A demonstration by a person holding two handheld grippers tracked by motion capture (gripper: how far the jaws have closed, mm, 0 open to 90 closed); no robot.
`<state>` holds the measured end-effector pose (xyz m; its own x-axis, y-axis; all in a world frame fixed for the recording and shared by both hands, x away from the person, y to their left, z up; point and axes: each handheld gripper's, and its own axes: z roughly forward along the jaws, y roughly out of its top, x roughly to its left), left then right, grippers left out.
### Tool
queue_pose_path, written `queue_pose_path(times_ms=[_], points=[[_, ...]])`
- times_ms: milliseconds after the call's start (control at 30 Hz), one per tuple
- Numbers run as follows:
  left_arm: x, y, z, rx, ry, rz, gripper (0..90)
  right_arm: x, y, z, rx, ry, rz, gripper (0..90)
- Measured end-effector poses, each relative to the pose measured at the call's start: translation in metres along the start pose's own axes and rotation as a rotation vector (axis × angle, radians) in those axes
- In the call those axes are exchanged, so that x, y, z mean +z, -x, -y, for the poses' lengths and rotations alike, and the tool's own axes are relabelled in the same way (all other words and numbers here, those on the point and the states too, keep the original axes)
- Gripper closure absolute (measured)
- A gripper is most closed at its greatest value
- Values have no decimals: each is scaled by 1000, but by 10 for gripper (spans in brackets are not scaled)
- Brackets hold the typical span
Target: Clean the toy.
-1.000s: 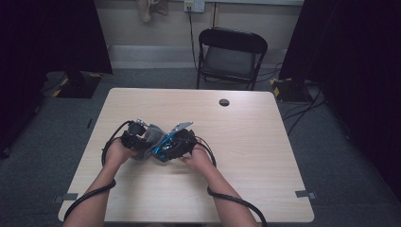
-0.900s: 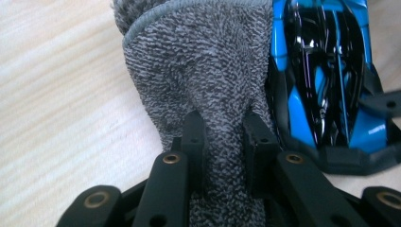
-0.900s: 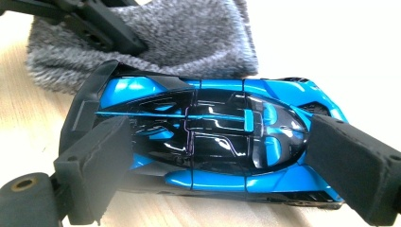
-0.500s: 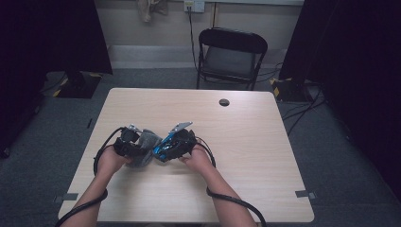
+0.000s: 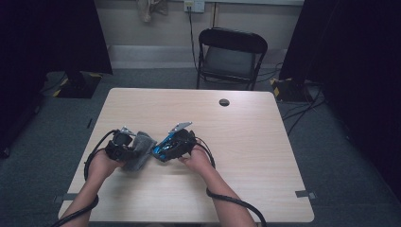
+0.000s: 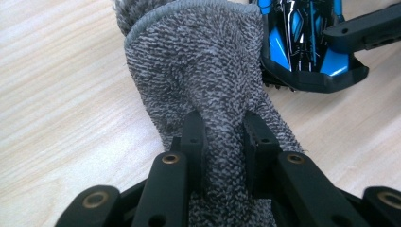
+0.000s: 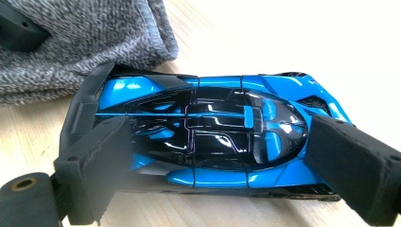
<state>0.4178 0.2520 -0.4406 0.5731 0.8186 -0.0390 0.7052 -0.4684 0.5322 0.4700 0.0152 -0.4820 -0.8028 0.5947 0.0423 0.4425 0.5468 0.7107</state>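
Your left tool point(image 6: 222, 127) is clamped on a fold of the grey towel point(image 6: 203, 71), its two black jaws pinching the terry cloth between them so that the fabric bulges up in a ridge ahead of the pads. In the high view that left tool point(image 5: 124, 147) sits near the left front part of the table point(image 5: 265, 156), with the grey towel point(image 5: 140, 150) bunched just to its right and your hand wrapped around the body from below. Your right tool point(image 7: 222, 156) is closed lengthwise on the blue and black toy car point(image 7: 208, 137), one pad on the tail with its wing and the other on the nose, the car lying on its wheels across the view with the towel's hemmed edge just beyond its rear corner. From above, the right tool point(image 5: 163, 152) and the car point(image 5: 166, 145) lie just beside the towel, near the middle of the table, the two tools angled toward each other. In the left gripper view the car's rear point(image 6: 307, 47) sits right against the towel's edge; whether they touch you cannot tell. A small dark round thing point(image 5: 224, 102) rests well apart near the far edge, and a black folding chair point(image 5: 231, 56) stands beyond the table
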Motion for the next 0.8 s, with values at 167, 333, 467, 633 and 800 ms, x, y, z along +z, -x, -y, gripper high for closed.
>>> queue_pose_path(times_ms=[167,333,467,633,800], points=[[-6,0,0,5,10,-13,729,-1,-2,-2,3,-11,3,84],[-12,2,-1,9,9,-23,727,-5,1,-4,25,-29,-16,133],[-21,6,-6,30,23,-27,723,-13,7,-5,27,-18,-37,137],[-33,19,-19,74,47,-28,718,-27,17,-1,9,-41,-18,136],[-33,44,-36,140,60,2,718,-46,31,5,19,-31,-36,134]])
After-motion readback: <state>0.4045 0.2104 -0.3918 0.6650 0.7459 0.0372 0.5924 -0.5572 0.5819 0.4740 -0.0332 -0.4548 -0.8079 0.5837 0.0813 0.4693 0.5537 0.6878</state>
